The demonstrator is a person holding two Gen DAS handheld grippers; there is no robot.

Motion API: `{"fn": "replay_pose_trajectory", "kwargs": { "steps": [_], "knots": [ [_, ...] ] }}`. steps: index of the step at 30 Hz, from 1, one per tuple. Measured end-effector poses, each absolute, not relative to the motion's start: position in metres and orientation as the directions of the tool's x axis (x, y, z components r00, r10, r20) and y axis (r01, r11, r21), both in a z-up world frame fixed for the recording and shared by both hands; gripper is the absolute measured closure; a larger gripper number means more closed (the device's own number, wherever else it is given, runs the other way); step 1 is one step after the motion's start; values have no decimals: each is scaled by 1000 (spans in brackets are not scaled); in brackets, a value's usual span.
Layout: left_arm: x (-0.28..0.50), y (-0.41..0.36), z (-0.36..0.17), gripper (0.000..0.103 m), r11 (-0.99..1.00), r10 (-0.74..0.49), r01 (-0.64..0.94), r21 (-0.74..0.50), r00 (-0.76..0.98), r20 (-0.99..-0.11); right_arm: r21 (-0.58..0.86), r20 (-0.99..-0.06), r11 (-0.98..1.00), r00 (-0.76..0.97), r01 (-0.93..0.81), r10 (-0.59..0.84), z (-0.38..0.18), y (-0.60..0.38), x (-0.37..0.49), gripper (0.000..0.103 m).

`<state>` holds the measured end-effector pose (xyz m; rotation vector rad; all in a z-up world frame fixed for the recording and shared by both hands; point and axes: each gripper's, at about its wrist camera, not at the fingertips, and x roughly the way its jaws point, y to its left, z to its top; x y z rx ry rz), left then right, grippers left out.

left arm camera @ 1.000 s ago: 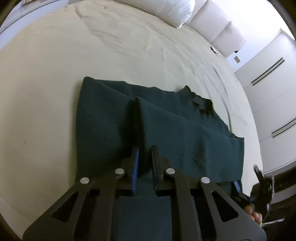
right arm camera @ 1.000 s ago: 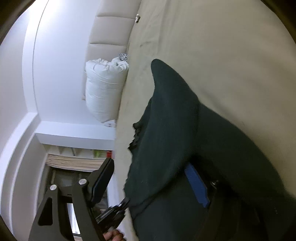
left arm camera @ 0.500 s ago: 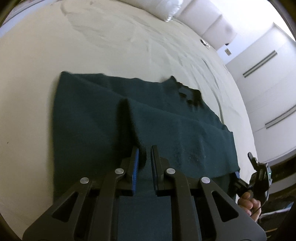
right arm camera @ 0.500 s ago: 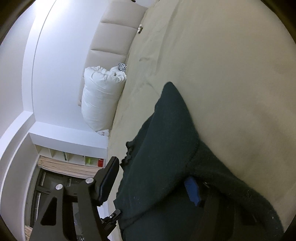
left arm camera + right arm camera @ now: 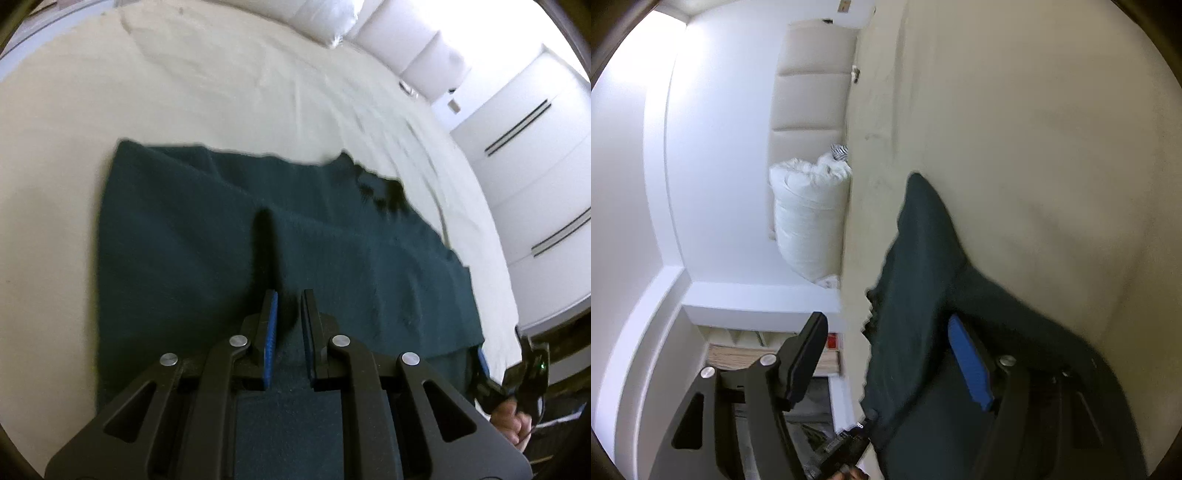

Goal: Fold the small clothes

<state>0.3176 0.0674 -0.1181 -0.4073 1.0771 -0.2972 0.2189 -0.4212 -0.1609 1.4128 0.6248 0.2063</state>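
Observation:
A dark green knitted garment (image 5: 332, 258) lies partly folded on the cream bed sheet (image 5: 221, 85). My left gripper (image 5: 288, 314) is shut on its near edge, cloth pinched between the blue pads, with a raised crease running away from the fingertips. My right gripper (image 5: 886, 358) stands open. Its jaws are wide apart, and the garment (image 5: 923, 277) drapes over the blue-padded right finger (image 5: 971, 365). The right gripper also shows in the left wrist view (image 5: 517, 373) at the garment's right corner.
A white pillow (image 5: 809, 225) and a padded headboard (image 5: 812, 96) stand at the far end of the bed. White wardrobe doors (image 5: 535, 155) are to the right. Shelves (image 5: 768, 350) sit beyond the bed edge.
The right gripper has opened wide and let go of the garment. The left gripper has carried the near edge forward, and the garment lies flatter and wider.

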Motion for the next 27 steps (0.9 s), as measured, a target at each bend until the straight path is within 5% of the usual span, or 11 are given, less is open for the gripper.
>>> {"fn": "replay_pose_trajectory", "kwargs": {
  "steps": [8,14,16,19,21,27],
  "knots": [
    [312,62,-99,91,880,-451,108,-462,498,-741,942,-286,288,861,172,420,-117,-437,231,31],
    [321,29,-110,91,923,-383,182,-338,489,-784,955,-223,288,815,72,535,-128,-424,287,24],
    [324,30,-126,91,928,-373,170,-332,456,-808,909,-372,368,775,194,511,-154,-421,305,24],
    [316,40,-130,91,912,-410,187,-365,468,-783,861,-437,471,751,192,495,-167,-418,302,50],
    [309,41,-130,91,915,-402,212,-342,468,-787,850,-445,499,736,168,510,-163,-416,296,50],
    [302,51,-127,91,914,-405,189,-358,466,-787,856,-397,502,775,120,492,-127,-421,295,29]
  ]
}}
